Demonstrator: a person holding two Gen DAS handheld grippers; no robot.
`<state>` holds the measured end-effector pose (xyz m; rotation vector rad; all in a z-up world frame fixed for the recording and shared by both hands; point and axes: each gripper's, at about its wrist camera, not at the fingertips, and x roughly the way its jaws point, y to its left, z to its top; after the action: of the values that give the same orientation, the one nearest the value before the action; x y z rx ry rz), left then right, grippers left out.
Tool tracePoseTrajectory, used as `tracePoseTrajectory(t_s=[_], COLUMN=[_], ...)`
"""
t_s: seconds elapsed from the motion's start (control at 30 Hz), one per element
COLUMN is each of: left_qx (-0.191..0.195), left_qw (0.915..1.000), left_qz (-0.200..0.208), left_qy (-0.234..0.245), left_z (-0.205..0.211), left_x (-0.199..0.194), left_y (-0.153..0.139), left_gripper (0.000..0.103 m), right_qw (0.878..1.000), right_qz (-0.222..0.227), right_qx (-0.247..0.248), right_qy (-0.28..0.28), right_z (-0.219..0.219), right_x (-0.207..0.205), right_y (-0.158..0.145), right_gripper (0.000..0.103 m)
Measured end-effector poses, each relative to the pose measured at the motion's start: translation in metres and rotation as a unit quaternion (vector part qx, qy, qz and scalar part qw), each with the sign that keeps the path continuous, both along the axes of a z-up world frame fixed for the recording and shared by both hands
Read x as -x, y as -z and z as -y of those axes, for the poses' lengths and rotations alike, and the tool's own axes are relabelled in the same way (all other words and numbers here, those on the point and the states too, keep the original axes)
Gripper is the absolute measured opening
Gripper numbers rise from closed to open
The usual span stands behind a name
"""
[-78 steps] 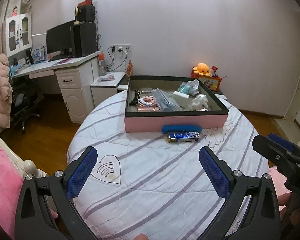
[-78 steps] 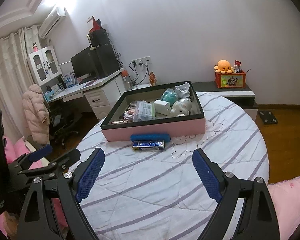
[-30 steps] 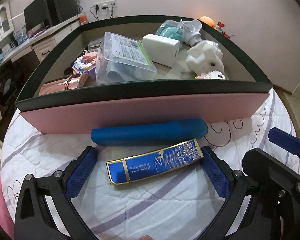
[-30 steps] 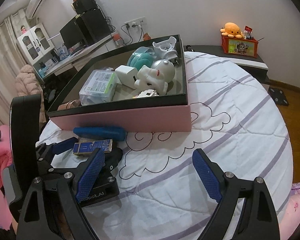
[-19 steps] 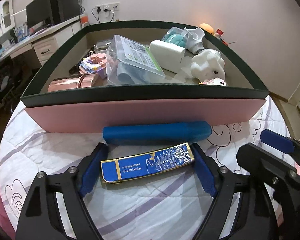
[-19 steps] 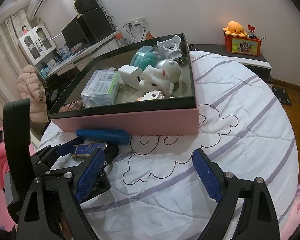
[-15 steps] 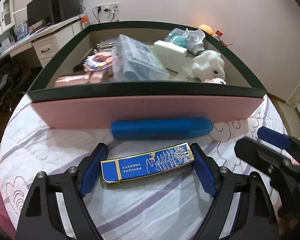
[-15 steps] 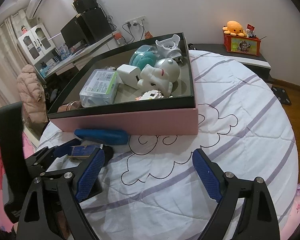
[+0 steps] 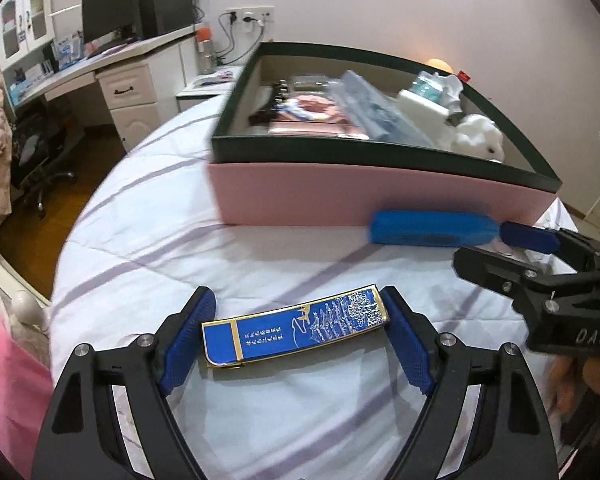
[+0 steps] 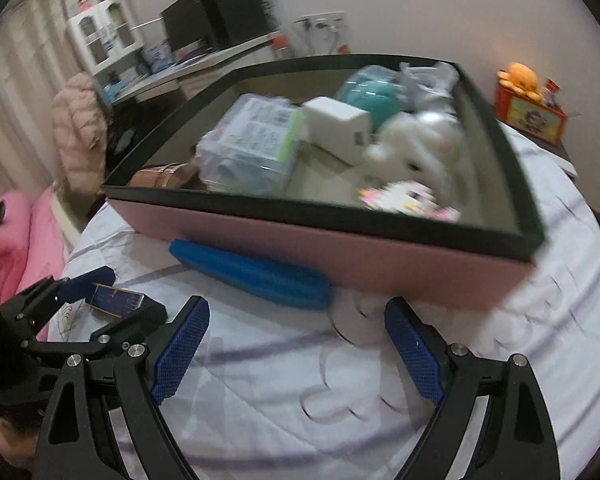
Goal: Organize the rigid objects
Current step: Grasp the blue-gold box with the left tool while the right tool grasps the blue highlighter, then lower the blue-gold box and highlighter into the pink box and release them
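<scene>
The left gripper (image 9: pixel 296 336) had closed its blue-padded jaws lengthwise on the flat blue box with gold edging (image 9: pixel 296 330) and carried it off; the box now sat clamped end to end between the pads, above the white quilt with lilac stripes (image 9: pixel 148 248) and well clear of the pink storage box with the dark green rim (image 9: pixel 380 196). A second before, the jaws had stood wider, straddling that box as it lay just in front of the long blue cylindrical case (image 9: pixel 432 228); half a second before, they had already pinched in on it. Compared with that earlier frame, the blue case lay alone against the pink wall, off to the right in the left wrist view, and the storage box had slid up and to the right. The right gripper (image 10: pixel 296 348) was open and empty, its jaws just widened a little, nothing between them, and it now faced the blue case far more closely than before. I judged that one object was secured and the case was the right gripper's likely target.
</scene>
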<state>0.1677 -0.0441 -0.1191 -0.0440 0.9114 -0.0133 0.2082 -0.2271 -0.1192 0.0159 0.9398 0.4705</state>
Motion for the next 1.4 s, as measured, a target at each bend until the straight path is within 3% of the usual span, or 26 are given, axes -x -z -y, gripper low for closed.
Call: tracePoseTrajectory(t_s=[0.1,0.23,0.53,0.83,0.9,1.0,1.2,1.27,1.3,1.4], left_qx=[0.003,0.003,0.005,0.002,0.001,-0.002,-0.004,-0.004,-0.002,-0.001], left_qw=[1.0000,0.9999,0.9997,0.9989,0.9988,0.9988,0.9987,0.9988,0.9987,0.9987], left_qz=[0.001,0.003,0.005,0.007,0.006,0.007,0.007,0.008,0.009,0.011], left_qy=[-0.009,-0.011,-0.025,-0.046,-0.048,-0.049,-0.050,-0.049,-0.050,-0.050], left_z=[-0.010,-0.015,-0.028,-0.044,-0.046,-0.045,-0.045,-0.045,-0.046,-0.046], left_x=[0.002,0.006,0.010,0.011,0.011,0.012,0.013,0.013,0.015,0.017], left_y=[0.001,0.001,0.000,0.000,0.000,0.000,0.001,0.000,-0.001,-0.002], left_gripper=[0.084,0.084,0.085,0.085,0.085,0.085,0.084,0.084,0.084,0.084], right_qw=[1.000,0.996,0.986,0.961,0.957,0.949,0.949,0.952,0.953,0.957], right_qz=[0.000,0.000,0.012,0.020,0.020,0.018,0.037,0.046,0.052,0.063], right_qx=[0.003,-0.021,0.017,0.030,0.027,0.039,0.062,0.071,0.076,0.085], right_qy=[-0.018,-0.088,-0.167,-0.273,-0.288,-0.311,-0.308,-0.295,-0.288,-0.268], right_z=[-0.004,-0.019,-0.050,-0.070,-0.075,-0.090,-0.102,-0.105,-0.106,-0.103], right_x=[-0.003,0.002,-0.001,0.004,0.001,-0.001,0.003,0.006,0.009,0.016], right_y=[-0.001,-0.005,-0.004,-0.009,-0.010,-0.004,0.003,0.004,0.004,0.002], right_gripper=[0.093,0.086,0.076,0.074,0.066,0.062,0.059,0.045,0.029,0.028])
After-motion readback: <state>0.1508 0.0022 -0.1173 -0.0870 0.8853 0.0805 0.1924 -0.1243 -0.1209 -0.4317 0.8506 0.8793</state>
